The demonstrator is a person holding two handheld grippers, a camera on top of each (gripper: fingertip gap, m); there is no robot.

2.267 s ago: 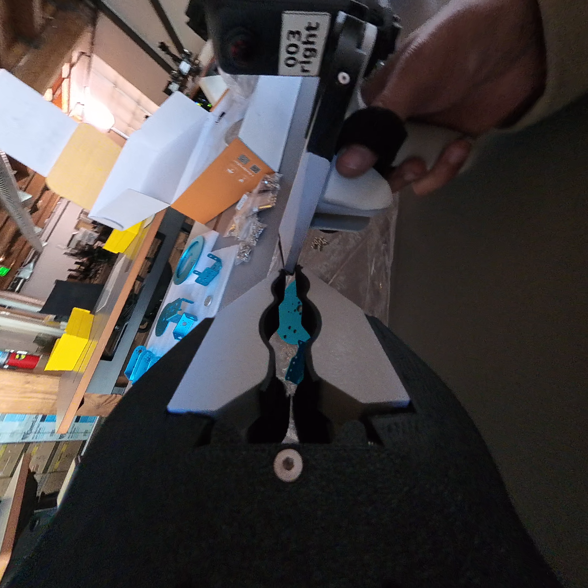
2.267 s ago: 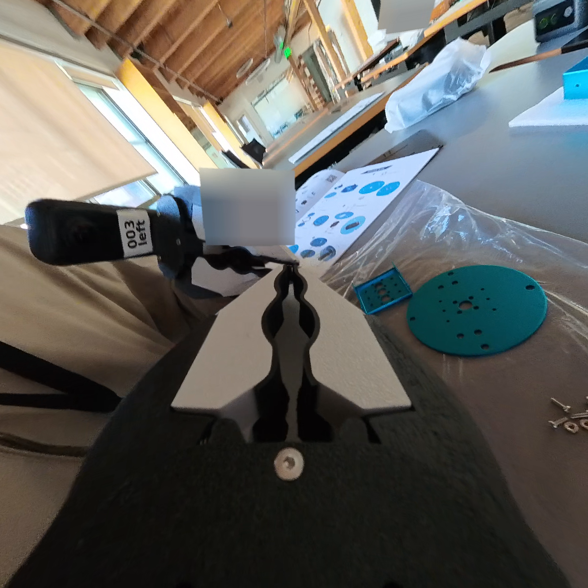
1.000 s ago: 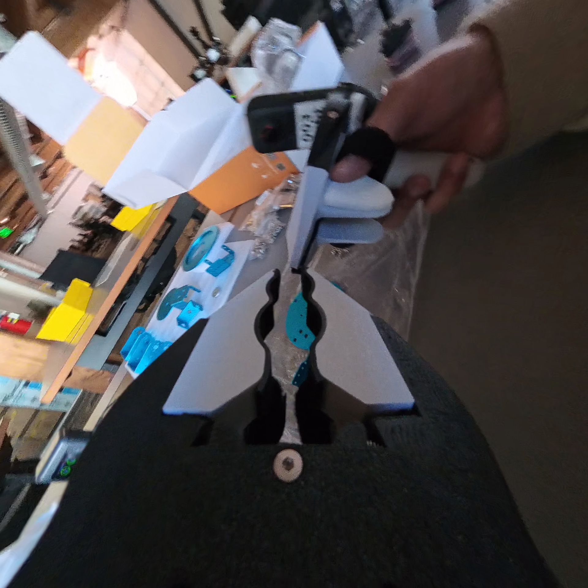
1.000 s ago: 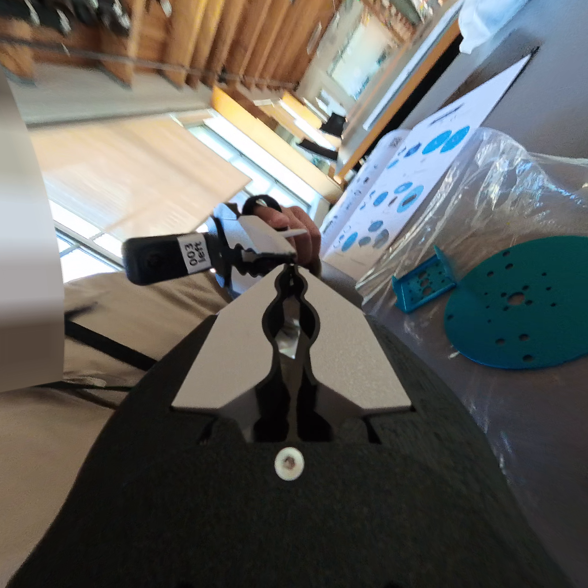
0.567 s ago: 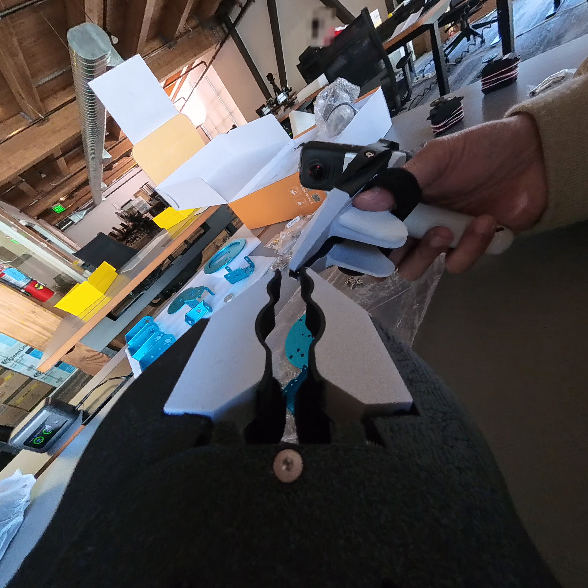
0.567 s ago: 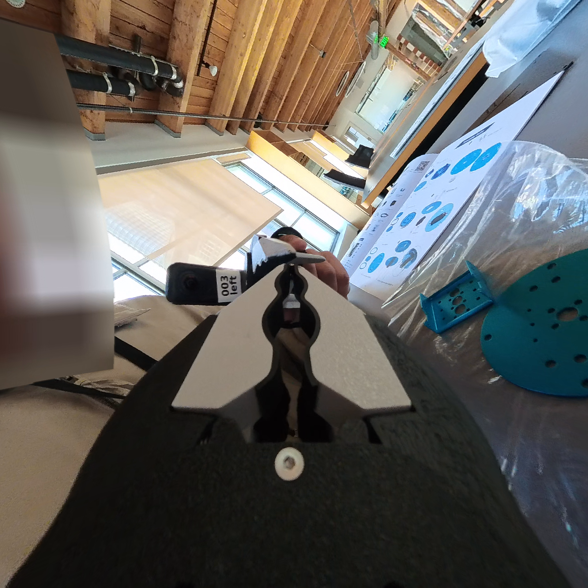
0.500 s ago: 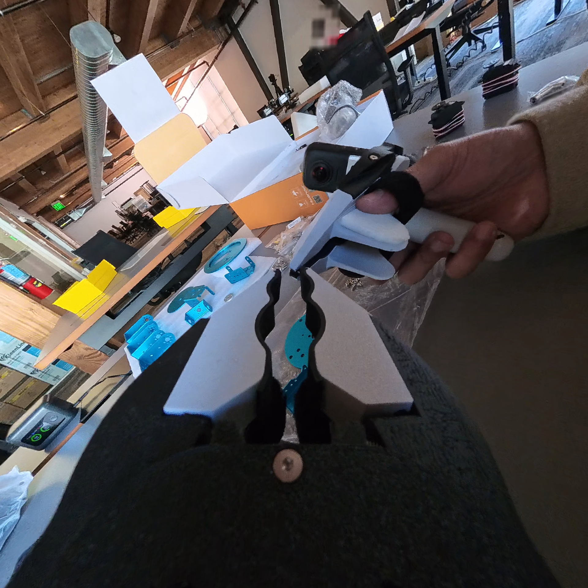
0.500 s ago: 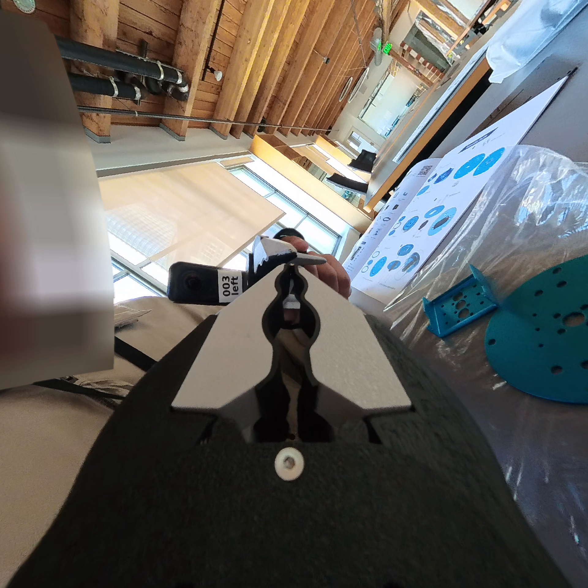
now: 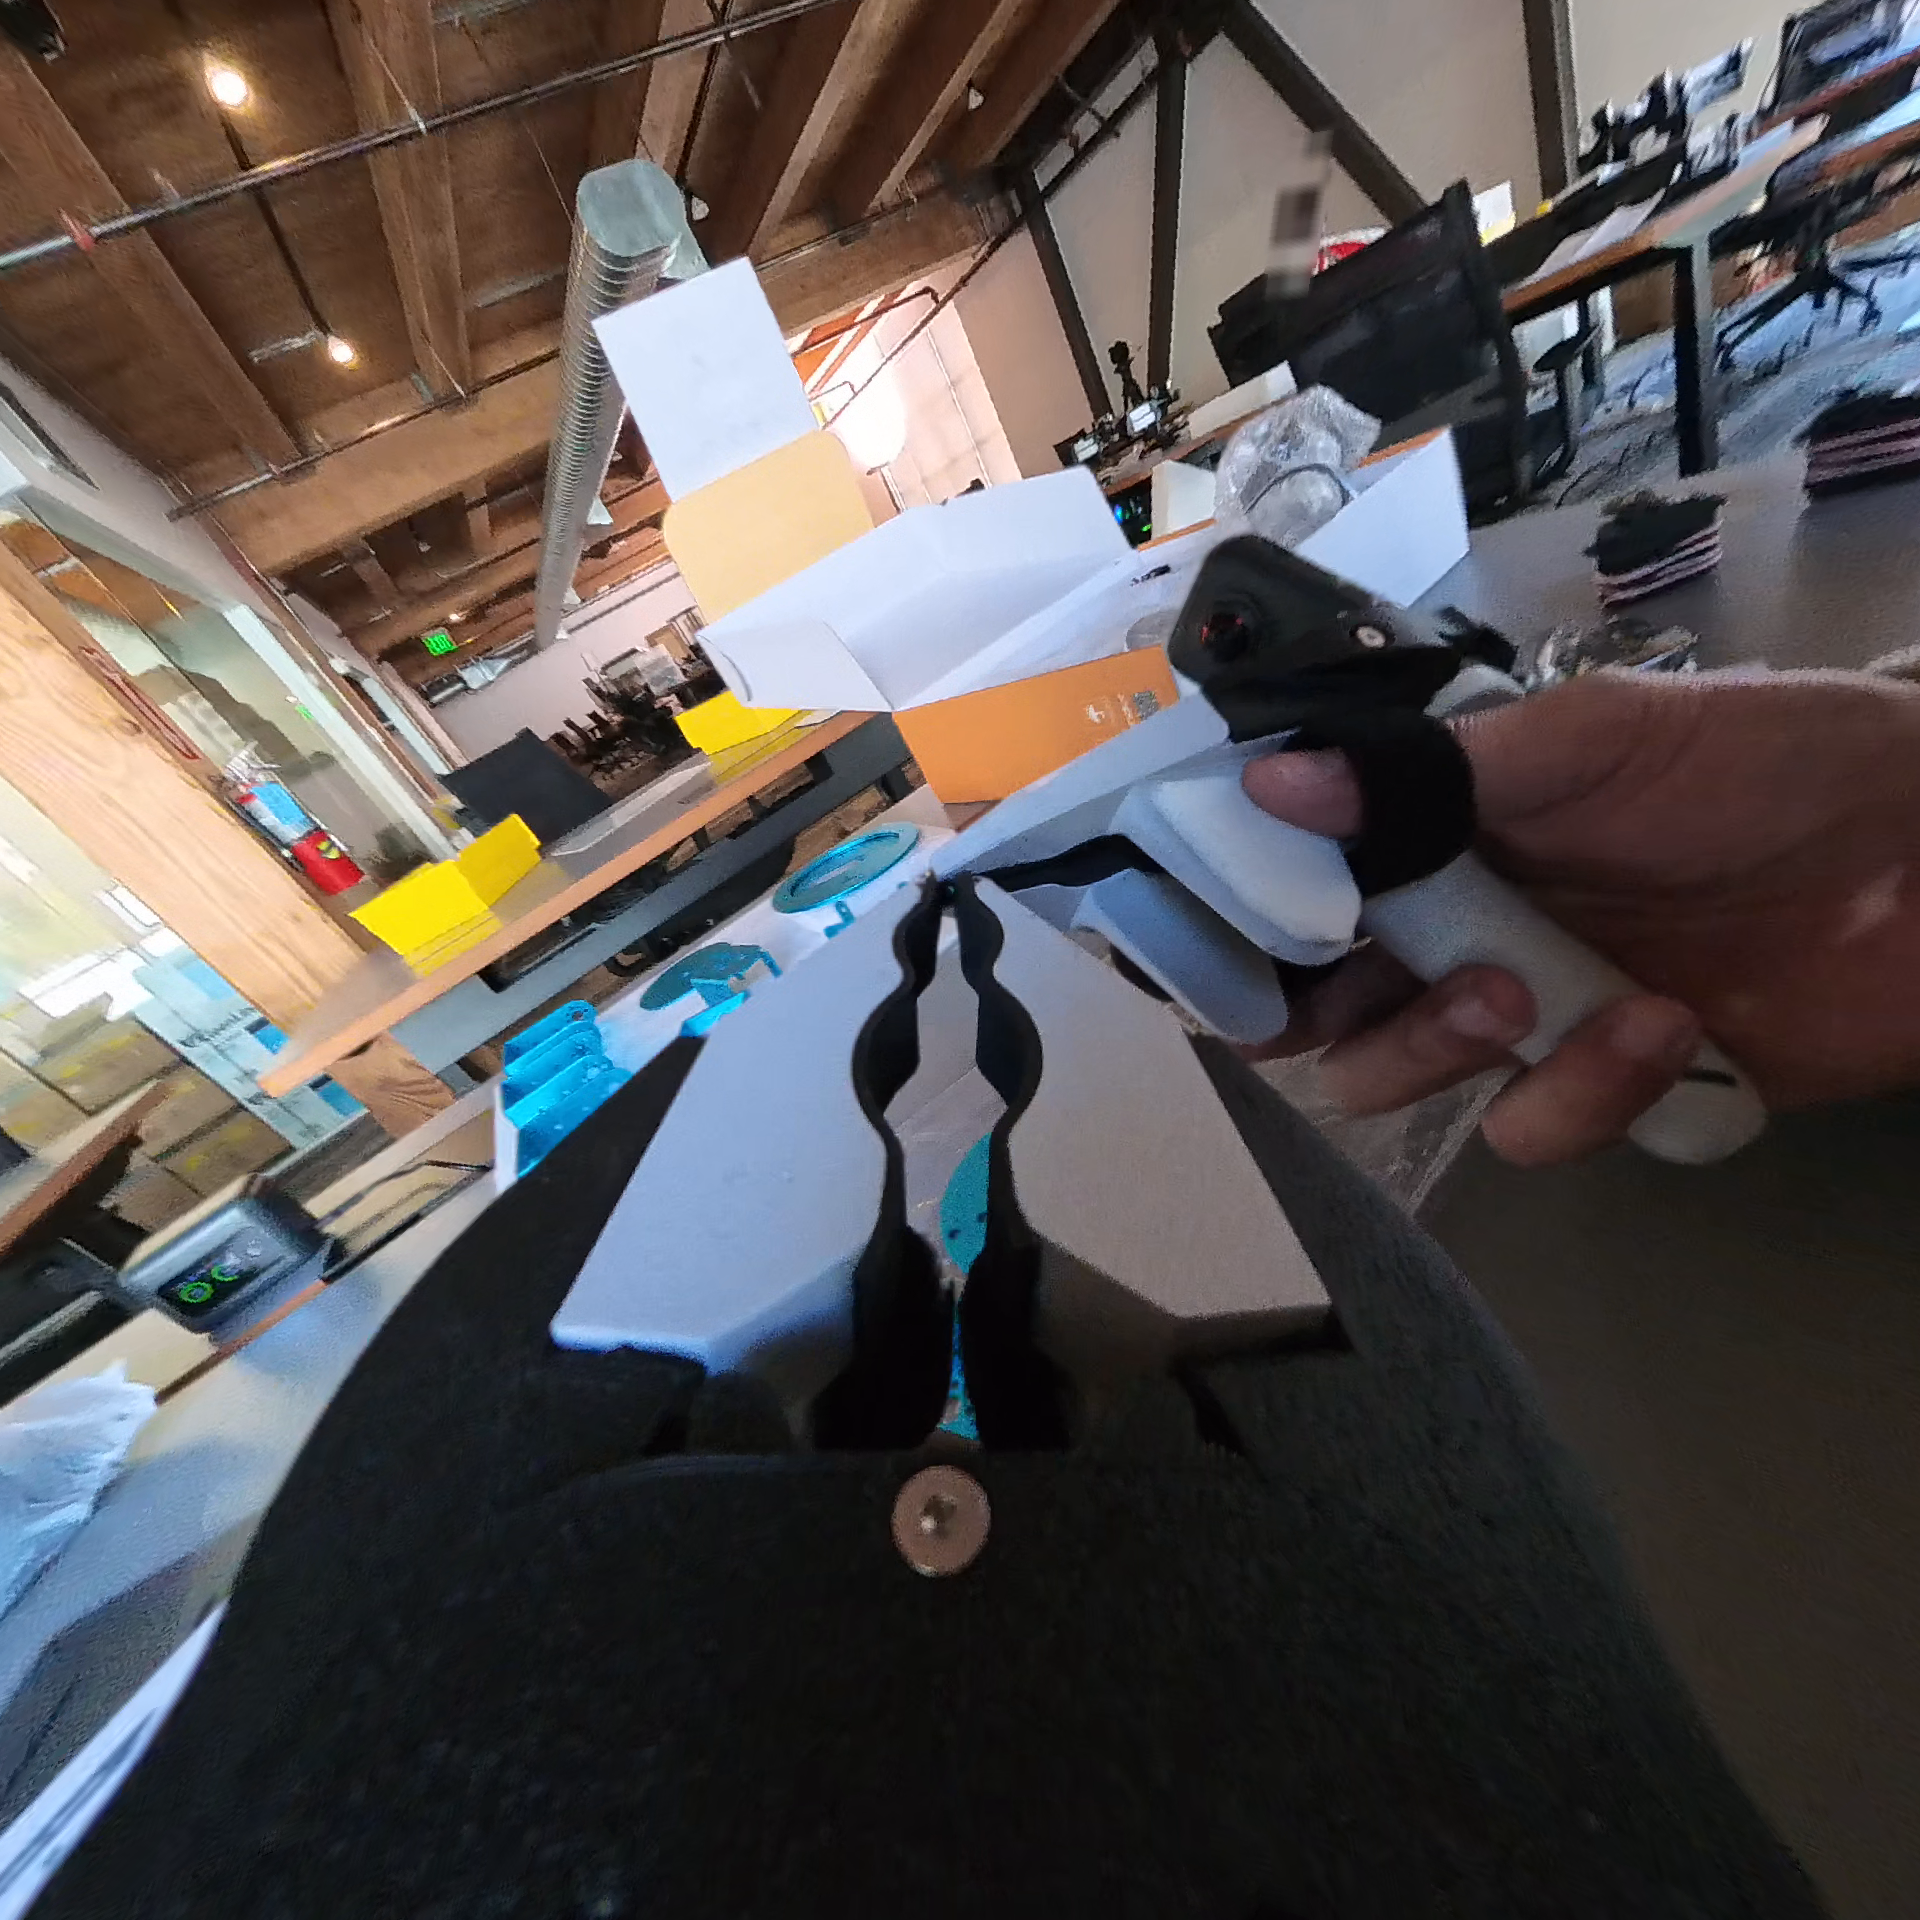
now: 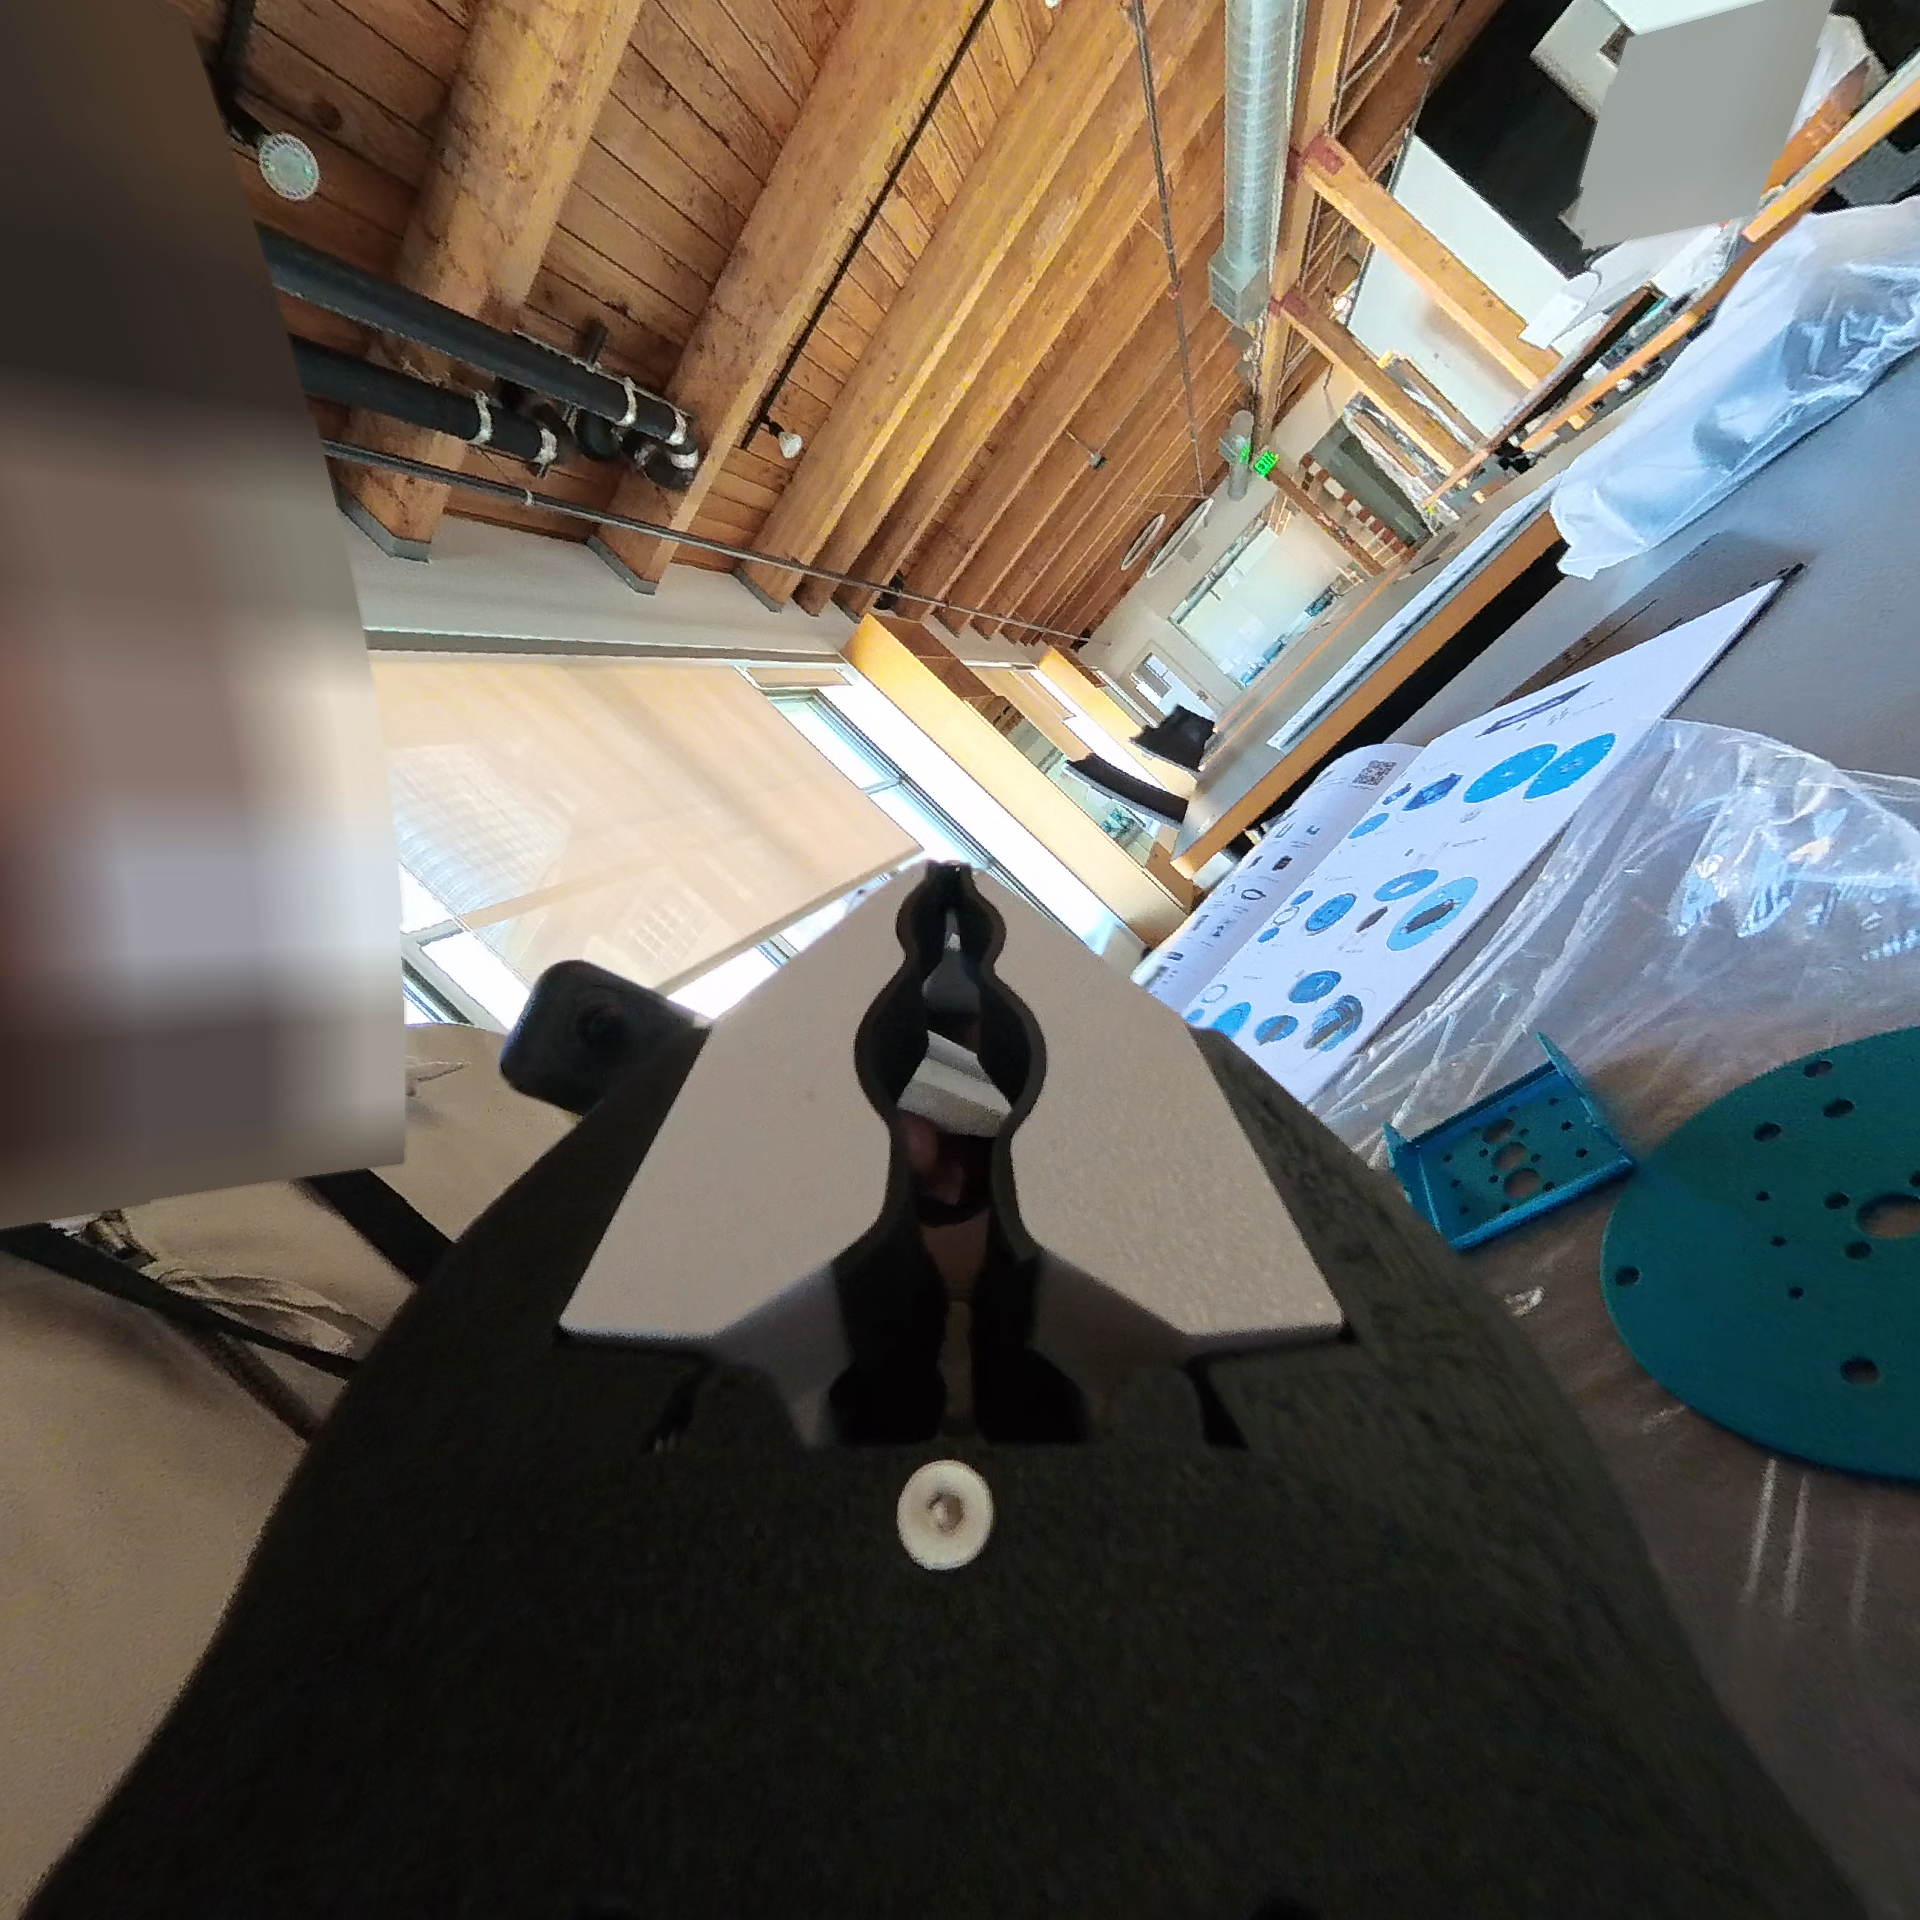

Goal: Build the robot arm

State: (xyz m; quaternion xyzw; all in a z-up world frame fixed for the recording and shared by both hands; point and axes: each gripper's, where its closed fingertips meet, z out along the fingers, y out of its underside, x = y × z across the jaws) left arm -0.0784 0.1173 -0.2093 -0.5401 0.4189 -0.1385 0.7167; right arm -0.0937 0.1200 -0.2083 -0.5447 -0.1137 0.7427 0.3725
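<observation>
My left gripper (image 9: 948, 885) is raised above the table with only a narrow gap between its tips. The right gripper's white fingers (image 9: 1081, 790) come in from the right, and their tips meet my left tips. A hand (image 9: 1662, 883) holds that gripper. In the right wrist view my right gripper (image 10: 945, 873) is shut. I cannot tell whether anything small is pinched in it. The left gripper's black camera (image 10: 582, 1023) shows just behind it. A teal round plate (image 10: 1787, 1268) and a blue bracket (image 10: 1507, 1164) lie on a clear plastic bag (image 10: 1714, 883) to the right.
A parts sheet (image 10: 1455, 862) lies beyond the bag. An open orange and white box (image 9: 1029, 727) stands at the back. Blue metal parts (image 9: 561, 1060) sit on a white sheet at the left. A small device with a green display (image 9: 208, 1262) sits near the table's left edge. The tips of both grippers are at nearly the same place.
My left gripper was shut, then opened, and its gap has since narrowed. Both grippers tilted upright. The right gripper's tips stay at my left tips.
</observation>
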